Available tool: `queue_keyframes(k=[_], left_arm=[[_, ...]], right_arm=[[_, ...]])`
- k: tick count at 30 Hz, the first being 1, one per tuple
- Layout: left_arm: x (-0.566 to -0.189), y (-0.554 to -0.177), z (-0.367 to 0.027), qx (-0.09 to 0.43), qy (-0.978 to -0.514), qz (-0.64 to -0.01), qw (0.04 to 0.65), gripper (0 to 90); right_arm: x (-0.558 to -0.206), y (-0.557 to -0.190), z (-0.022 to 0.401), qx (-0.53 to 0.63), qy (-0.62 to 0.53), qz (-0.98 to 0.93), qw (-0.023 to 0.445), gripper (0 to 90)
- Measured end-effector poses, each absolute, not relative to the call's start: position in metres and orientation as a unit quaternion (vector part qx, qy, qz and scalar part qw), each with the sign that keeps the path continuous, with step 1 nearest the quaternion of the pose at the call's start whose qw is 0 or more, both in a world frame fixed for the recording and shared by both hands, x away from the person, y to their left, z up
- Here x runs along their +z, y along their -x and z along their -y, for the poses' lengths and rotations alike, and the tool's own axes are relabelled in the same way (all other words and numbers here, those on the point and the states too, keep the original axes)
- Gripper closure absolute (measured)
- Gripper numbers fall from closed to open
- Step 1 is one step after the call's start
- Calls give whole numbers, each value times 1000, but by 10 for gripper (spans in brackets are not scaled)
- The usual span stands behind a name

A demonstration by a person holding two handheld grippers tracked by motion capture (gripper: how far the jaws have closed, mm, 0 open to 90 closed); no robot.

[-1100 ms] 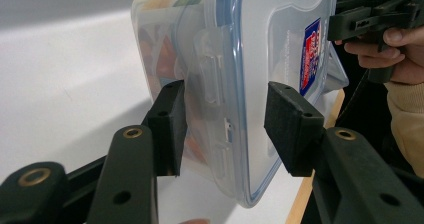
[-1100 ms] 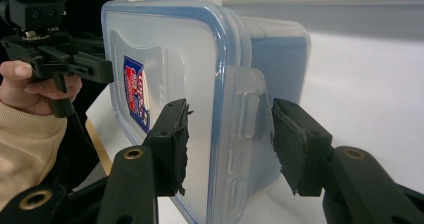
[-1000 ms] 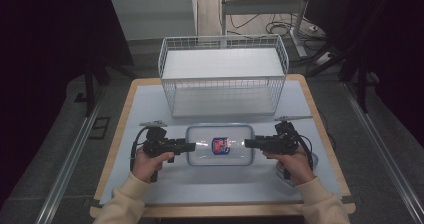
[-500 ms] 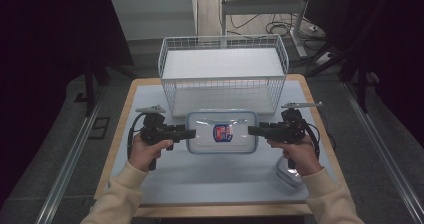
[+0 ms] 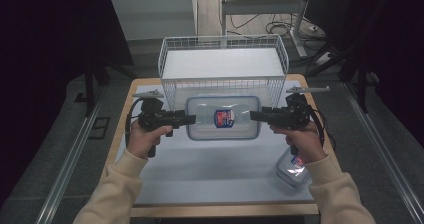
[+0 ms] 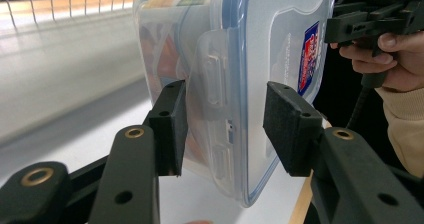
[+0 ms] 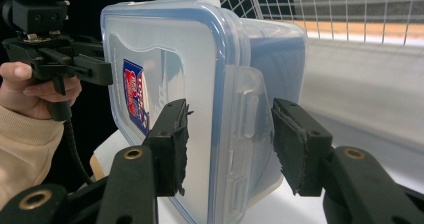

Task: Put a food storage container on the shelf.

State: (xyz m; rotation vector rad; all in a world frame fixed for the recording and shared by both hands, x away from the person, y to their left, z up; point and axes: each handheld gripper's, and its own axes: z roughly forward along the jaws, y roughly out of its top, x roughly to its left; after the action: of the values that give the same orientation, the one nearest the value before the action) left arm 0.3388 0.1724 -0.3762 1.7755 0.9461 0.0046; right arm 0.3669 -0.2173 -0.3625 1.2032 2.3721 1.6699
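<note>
I hold my left black two-jaw gripper [image 5: 189, 119] and right black two-jaw gripper [image 5: 256, 116] level, pointing inward at each other. My forearms in cream sleeves [image 5: 112, 189] angle in from below. Both sets of jaws clamp something between them.

The clear plastic food container [image 5: 223, 118] has a blue seal line round its lid and a red-and-blue label [image 5: 224, 117] in the middle. The wire basket [image 5: 223, 64] behind it is white. The tabletop [image 5: 200, 169] is pale grey-white with a light wood edge. Both grippers, left [image 5: 191, 119] and right [image 5: 253, 115], are matt black. The person's sleeves [image 5: 115, 194] are cream.
</note>
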Motion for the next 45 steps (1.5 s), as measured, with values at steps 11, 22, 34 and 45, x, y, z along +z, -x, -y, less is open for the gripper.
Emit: queue_keyframes(k=[11, 22, 34, 45], left_arm=[[-345, -356, -173, 19, -744, -393, 541, 534], [-327, -377, -172, 24, -741, -388, 547, 533], [-316, -408, -174, 23, -741, -394, 544, 533], [-303, -458, -181, 15, -742, -398, 539, 533]], right_arm=[[-334, -387, 216, 544, -372, -752, 11, 500], [-309, -406, 217, 543, -369, -754, 22, 499], [-297, -440, 215, 541, -370, -756, 10, 498], [-282, -491, 208, 533, -374, -759, 6, 498]])
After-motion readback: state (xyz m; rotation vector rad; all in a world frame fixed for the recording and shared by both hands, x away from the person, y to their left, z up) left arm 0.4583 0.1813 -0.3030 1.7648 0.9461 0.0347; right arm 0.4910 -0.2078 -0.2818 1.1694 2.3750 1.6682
